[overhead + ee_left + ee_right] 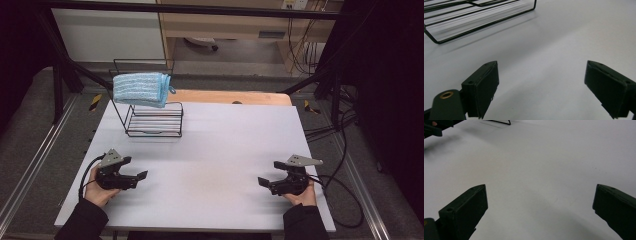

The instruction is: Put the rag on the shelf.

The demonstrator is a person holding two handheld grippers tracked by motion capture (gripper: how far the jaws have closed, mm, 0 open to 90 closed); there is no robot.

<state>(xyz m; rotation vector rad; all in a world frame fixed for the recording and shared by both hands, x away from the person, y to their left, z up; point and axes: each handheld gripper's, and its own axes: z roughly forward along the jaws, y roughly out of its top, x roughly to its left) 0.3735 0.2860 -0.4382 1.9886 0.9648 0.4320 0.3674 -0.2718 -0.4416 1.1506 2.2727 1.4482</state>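
A blue striped towel (140, 89) hangs folded over the top rail of a black wire rack (154, 119) at the table's far left. My left gripper (135, 168) rests near the front left of the table, held in a hand, its jaws wide open with nothing between them. My right gripper (270, 173) rests near the front right, also open and empty. In the left gripper view the open left gripper (541, 90) points at bare table, with the rack's base (474, 18) ahead on the left. The right gripper view shows the open right gripper (540, 215) over bare table.
The white table (220, 150) has a wooden board (235, 97) along its far edge. Cables (345, 195) trail off the right side. The other gripper (435, 127) and a corner of the rack (501, 122) sit at the top of the right gripper view.
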